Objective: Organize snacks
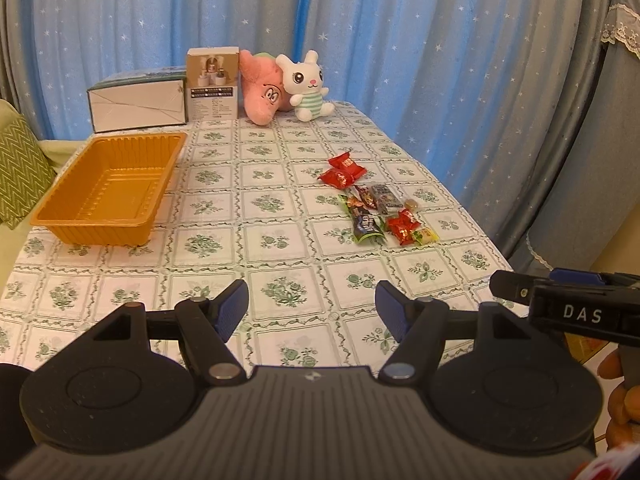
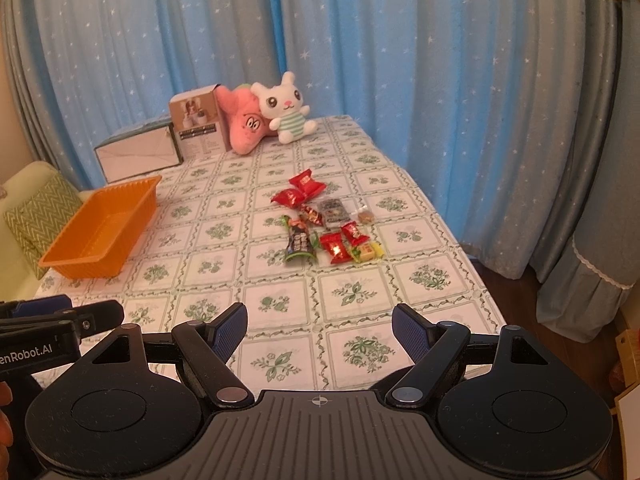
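Several wrapped snacks [image 2: 326,226] (mostly red)

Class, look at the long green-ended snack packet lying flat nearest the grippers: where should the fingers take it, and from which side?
Grip the long green-ended snack packet across its narrow middle, coming from above. It lies flat, pointing away, with red wrapped candies close on its right.

On my right gripper [image 1: 576,304], seen from the left wrist camera, white letters read "DAS". On my left gripper [image 2: 48,334], seen from the right wrist camera, I read "enRobot.AI", cut off at the frame edge. The print on the cardboard box [image 1: 213,84] and the snack wrappers [image 1: 374,204] is too small to read.
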